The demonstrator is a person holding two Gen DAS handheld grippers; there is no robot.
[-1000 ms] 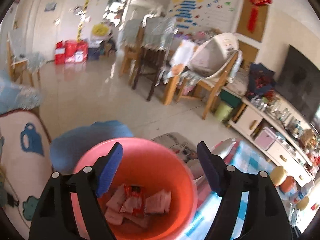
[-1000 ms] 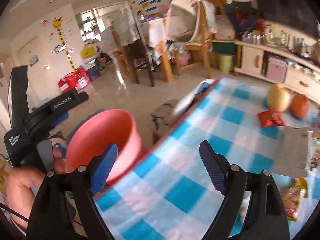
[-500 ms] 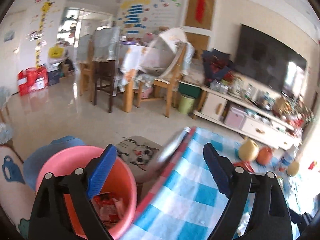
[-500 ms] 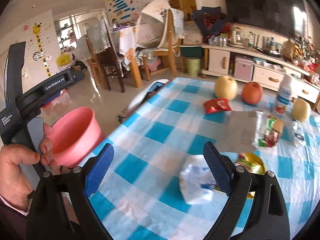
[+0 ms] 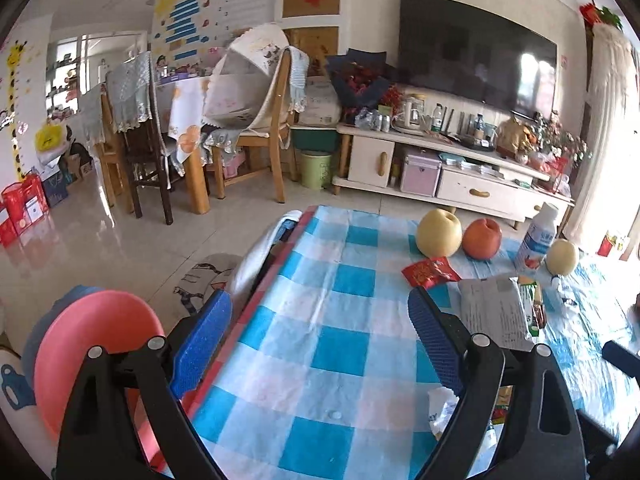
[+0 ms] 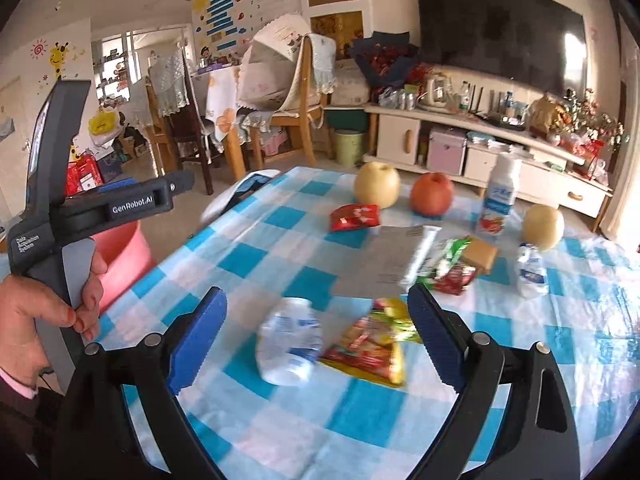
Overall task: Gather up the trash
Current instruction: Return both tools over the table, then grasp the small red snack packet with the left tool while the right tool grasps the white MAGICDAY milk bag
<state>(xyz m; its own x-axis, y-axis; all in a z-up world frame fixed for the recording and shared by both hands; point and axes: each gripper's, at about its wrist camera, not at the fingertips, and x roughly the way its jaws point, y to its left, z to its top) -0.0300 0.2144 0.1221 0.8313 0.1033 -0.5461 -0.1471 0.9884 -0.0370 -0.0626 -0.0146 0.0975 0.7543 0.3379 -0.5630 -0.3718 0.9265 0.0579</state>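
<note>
Lying on the checked cloth (image 6: 256,264), a squashed clear plastic bottle (image 6: 290,346) and a shiny red and yellow snack bag (image 6: 370,346) sit just past the right gripper (image 6: 318,324), in the gap between its two blue fingers. Those fingers stand wide apart and hold nothing. The bottle is crinkly and see-through. The bag is flat and glossy. Farther away lie a small red packet (image 6: 354,217), a grey paper bag (image 6: 394,258) and a green and red wrapper (image 6: 448,266). Round fruit and a white drink bottle (image 6: 498,198) stand at the far side. The left gripper (image 5: 320,330) is spread wide too, with only cloth between its bumpy blue pads (image 5: 200,346). A smooth pink bucket (image 5: 86,356) sits low on the left, off the table edge.
</note>
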